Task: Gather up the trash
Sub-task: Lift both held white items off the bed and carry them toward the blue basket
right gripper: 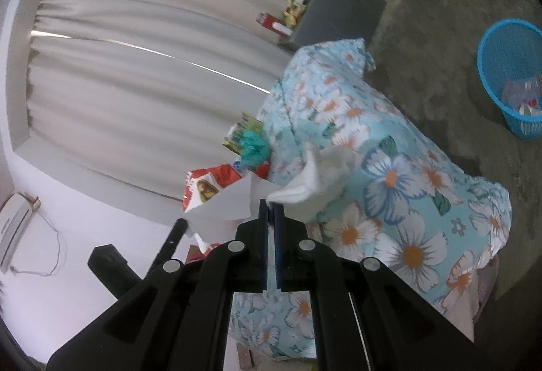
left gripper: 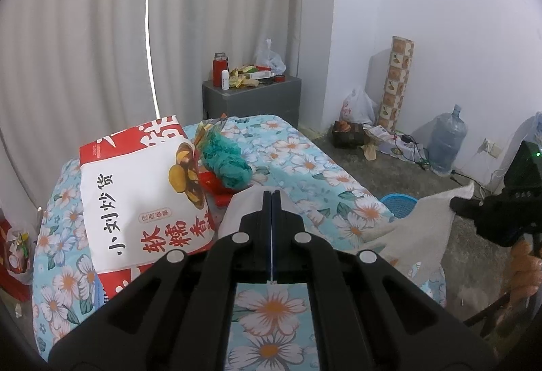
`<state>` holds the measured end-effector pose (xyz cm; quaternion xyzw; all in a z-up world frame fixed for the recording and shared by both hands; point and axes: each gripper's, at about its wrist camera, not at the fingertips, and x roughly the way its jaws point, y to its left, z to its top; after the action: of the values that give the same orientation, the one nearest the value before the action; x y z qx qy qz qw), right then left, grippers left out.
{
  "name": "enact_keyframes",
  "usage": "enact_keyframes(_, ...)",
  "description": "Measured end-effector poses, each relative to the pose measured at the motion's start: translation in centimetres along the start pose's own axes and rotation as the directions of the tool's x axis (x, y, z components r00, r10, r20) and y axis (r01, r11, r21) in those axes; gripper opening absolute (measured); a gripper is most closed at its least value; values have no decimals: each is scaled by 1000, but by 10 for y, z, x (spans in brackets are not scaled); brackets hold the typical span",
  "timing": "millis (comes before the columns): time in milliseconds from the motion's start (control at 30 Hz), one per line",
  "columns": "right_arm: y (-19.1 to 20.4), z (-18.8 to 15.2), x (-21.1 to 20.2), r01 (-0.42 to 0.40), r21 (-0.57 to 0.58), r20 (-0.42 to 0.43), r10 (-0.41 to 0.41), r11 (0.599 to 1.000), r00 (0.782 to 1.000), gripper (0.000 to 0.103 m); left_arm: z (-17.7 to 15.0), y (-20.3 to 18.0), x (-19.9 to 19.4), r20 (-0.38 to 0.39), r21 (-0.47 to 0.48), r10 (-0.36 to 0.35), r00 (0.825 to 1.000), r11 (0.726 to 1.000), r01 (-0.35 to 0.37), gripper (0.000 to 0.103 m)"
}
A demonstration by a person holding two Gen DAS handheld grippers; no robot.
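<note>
My left gripper (left gripper: 272,193) is shut over the floral quilt (left gripper: 305,161), and a white paper sheet (left gripper: 237,212) is pinched at its tips. That sheet (right gripper: 223,205) stands lifted in the right wrist view, with the left gripper's finger (right gripper: 176,230) at its corner. My right gripper (right gripper: 270,205) is shut on a white tissue (right gripper: 321,174), which hangs off it above the bed's edge (left gripper: 426,228). A red and white snack bag (left gripper: 135,201) and a teal fuzzy wad (left gripper: 227,164) lie on the bed. A blue mesh basket (right gripper: 508,76) holding some scraps stands on the floor.
A grey cabinet (left gripper: 252,100) with a red flask (left gripper: 219,68) and wrappers stands past the bed. A patterned roll (left gripper: 396,83), a white plastic bag (left gripper: 357,107), a water jug (left gripper: 447,140) and cables line the right wall. A person's hand (left gripper: 525,269) grips the right tool.
</note>
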<state>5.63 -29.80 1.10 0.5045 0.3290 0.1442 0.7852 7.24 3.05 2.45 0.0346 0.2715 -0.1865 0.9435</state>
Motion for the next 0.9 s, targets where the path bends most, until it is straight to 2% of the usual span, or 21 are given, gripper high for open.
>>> enact_keyframes(333, 17, 5, -13, -22, -47, 48, 24, 999, 999, 3, 4, -4, 4, 9, 9, -8, 1000, 1000, 7, 0)
enact_keyframes(900, 19, 7, -25, -42, -59, 77, 47, 997, 996, 3, 18, -15, -1, 43, 37, -33, 999, 999, 31, 0)
